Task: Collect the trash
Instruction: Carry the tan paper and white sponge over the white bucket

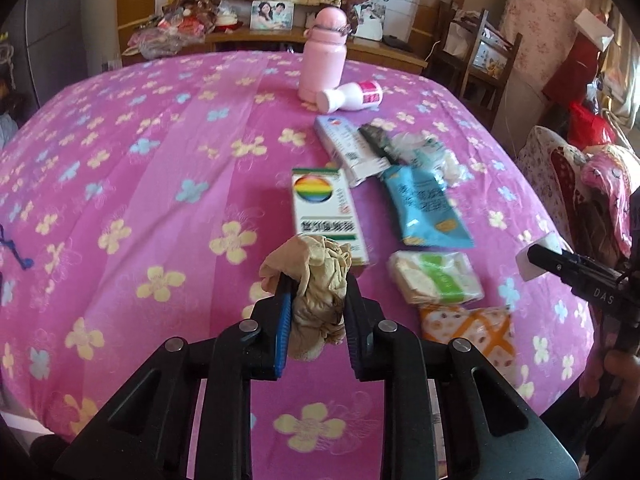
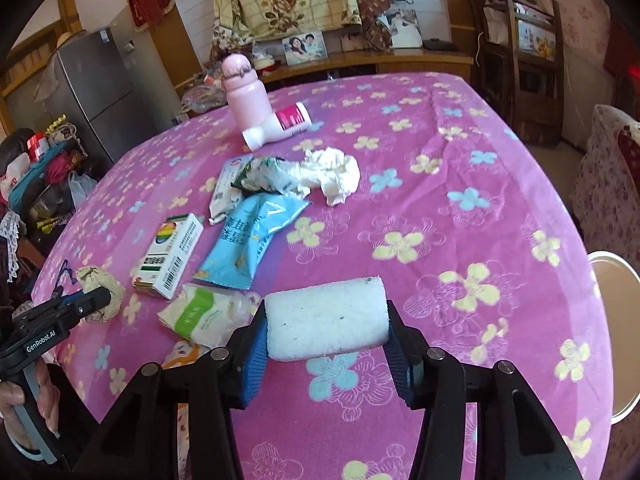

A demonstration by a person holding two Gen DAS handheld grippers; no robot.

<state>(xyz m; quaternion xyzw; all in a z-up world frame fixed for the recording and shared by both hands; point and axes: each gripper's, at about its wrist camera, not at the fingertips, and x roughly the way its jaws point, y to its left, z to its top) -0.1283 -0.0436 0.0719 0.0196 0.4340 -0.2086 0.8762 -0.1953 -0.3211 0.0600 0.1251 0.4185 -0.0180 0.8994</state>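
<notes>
A round table under a pink cloth printed with yellow and blue flowers (image 2: 460, 200) fills both views. On it, towards the far side, stands one tall pale pink plastic bottle with a domed cap (image 2: 245, 96), upright. One white plastic bottle with a magenta label (image 2: 280, 124) lies on its side, touching the pink bottle's base.

Nearer, the litter forms a loose cluster. One blue foil snack wrapper (image 2: 248, 240) lies flat, with one white cardboard box bearing a rainbow disc (image 2: 170, 254) just beside it. Beyond the wrapper is one long white and blue carton (image 1: 340, 144), partly under a torn green and white plastic wrapper (image 2: 268, 174), which touches one crumpled white tissue wad (image 2: 336, 172). At the near edge there are two soft packs: one green and white tissue pack (image 2: 200, 314) and, nearer still, one orange patterned pack (image 1: 472, 330).

Two grippers are in view. The right gripper (image 2: 326, 330) is clamped on one white foam block with dark specks (image 2: 326, 324), held level just above the cloth at the near edge of the table. The left gripper (image 1: 316, 280) is pinched on one beige crumpled paper wad (image 1: 316, 280), which bulges out above and below the blue pads; it sits just in front of the rainbow box, and the views do not show whether it touches the cloth.
</notes>
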